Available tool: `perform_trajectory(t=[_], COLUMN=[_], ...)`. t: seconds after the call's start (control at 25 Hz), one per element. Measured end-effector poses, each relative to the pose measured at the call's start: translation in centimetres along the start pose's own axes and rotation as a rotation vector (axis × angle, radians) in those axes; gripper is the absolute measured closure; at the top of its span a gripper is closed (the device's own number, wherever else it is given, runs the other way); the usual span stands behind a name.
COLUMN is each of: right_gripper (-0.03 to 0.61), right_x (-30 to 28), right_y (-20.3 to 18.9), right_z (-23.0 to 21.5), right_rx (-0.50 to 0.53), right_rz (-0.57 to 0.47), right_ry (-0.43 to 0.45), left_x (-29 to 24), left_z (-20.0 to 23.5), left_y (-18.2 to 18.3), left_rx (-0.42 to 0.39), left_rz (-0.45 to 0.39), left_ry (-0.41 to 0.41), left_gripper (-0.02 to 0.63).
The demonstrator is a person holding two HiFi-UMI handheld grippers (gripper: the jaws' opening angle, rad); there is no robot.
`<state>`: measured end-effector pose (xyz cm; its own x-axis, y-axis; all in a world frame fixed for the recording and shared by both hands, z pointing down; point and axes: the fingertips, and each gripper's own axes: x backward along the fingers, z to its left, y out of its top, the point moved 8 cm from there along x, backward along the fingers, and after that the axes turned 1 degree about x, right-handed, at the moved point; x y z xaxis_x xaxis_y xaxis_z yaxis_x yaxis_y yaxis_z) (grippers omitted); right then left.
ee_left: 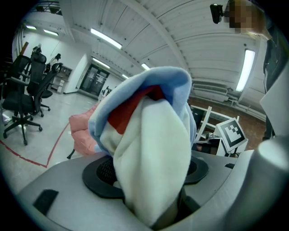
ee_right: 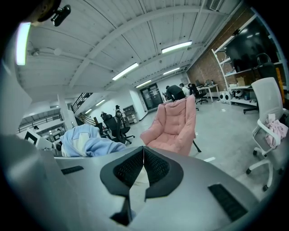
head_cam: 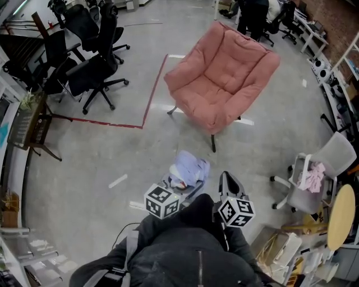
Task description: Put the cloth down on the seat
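A bundled cloth (head_cam: 188, 170) of light blue, white and red sticks out ahead of my left gripper (head_cam: 178, 188), low in the head view. In the left gripper view the cloth (ee_left: 149, 149) fills the space between both black pads, and my left gripper (ee_left: 153, 182) is shut on it. My right gripper (head_cam: 229, 182) is beside it, a little to the right; in its own view my right gripper (ee_right: 143, 160) has its pads together with nothing between them. The pink armchair (head_cam: 224, 78) stands ahead on the floor, its seat bare, well apart from both grippers.
Black office chairs (head_cam: 90, 67) crowd the far left, behind a red tape line (head_cam: 151, 95) on the floor. A white swivel chair (head_cam: 314, 179) with a pink rag stands at the right, near a round wooden table (head_cam: 341, 216). People (head_cam: 252, 17) stand behind the armchair.
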<state>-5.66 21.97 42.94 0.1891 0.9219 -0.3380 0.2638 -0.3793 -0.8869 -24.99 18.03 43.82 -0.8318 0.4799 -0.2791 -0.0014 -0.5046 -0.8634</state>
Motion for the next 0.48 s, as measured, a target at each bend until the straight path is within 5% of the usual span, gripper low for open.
perform_trajectory(t=[0.48], right_gripper=[0.571], right_x=[-3.8], right_y=[1.6], right_z=[-2.4], right_rx=[-0.003], right_rz=[0.016], right_ry=[0.017], left_x=[-4.9], left_z=[1.5], left_y=[2.8], left_rx=[-0.056], left_rz=[-0.021], left_ry=[0.011], left_gripper=[0.282])
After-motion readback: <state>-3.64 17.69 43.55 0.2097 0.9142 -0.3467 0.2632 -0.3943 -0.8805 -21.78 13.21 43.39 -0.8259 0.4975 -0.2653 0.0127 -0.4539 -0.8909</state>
